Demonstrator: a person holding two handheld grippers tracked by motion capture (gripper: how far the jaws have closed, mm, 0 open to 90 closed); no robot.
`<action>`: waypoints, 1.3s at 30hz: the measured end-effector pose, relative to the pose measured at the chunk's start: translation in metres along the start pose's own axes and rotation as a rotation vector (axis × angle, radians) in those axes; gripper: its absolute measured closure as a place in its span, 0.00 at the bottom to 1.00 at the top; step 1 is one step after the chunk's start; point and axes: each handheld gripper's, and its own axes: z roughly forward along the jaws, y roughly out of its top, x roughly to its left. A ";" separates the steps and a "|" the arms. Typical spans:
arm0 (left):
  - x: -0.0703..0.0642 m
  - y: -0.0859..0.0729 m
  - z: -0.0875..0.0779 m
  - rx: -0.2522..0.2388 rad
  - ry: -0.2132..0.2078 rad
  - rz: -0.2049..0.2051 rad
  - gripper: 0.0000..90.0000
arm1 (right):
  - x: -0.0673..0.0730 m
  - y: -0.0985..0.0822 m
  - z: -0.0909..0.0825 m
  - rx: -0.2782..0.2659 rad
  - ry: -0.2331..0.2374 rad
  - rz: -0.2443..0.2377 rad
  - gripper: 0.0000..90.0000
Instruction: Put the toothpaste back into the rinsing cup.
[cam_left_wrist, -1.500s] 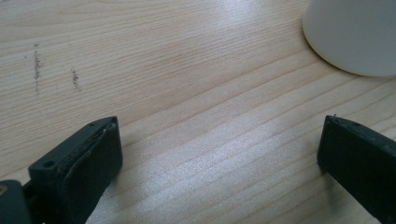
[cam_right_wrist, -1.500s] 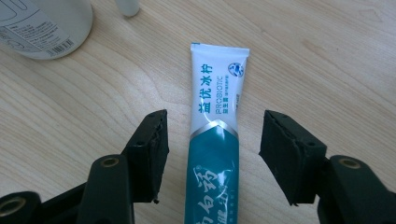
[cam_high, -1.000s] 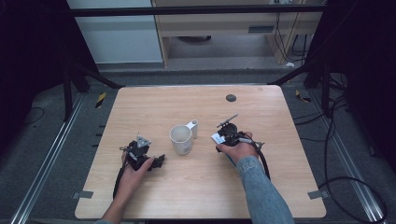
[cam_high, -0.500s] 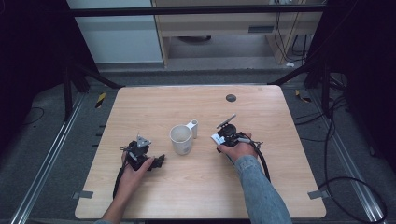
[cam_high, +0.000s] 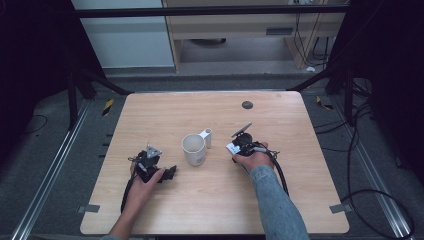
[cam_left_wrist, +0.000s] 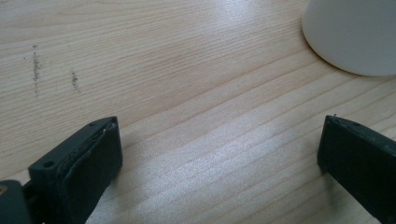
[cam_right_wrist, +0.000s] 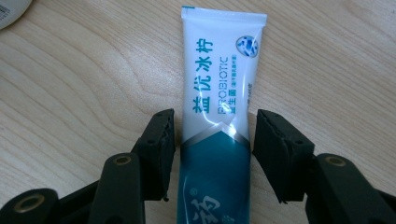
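Right gripper (cam_right_wrist: 212, 140), right of the mug (cam_high: 194, 148), straddles a toothpaste tube (cam_right_wrist: 219, 93) with jaws not quite touching it; left gripper (cam_left_wrist: 219, 158), left of it, spread over bare counter (cam_left_wrist: 187, 93).

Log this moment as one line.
left gripper: open, empty, near mug | right gripper: open, jaws astride tube | tube flat on table

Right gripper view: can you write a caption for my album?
The right tool sits with its jaws on either side of a toothpaste tube lying on the wooden table.
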 end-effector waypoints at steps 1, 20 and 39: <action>0.000 0.000 0.000 0.000 0.000 0.000 0.00 | 0.000 0.000 0.001 -0.001 -0.003 -0.004 0.54; 0.000 0.000 0.000 -0.001 -0.002 0.001 0.00 | -0.003 0.002 0.001 0.001 0.014 0.009 0.64; 0.000 0.000 0.000 -0.001 -0.003 0.001 0.00 | -0.002 0.004 -0.005 0.002 0.031 0.036 0.83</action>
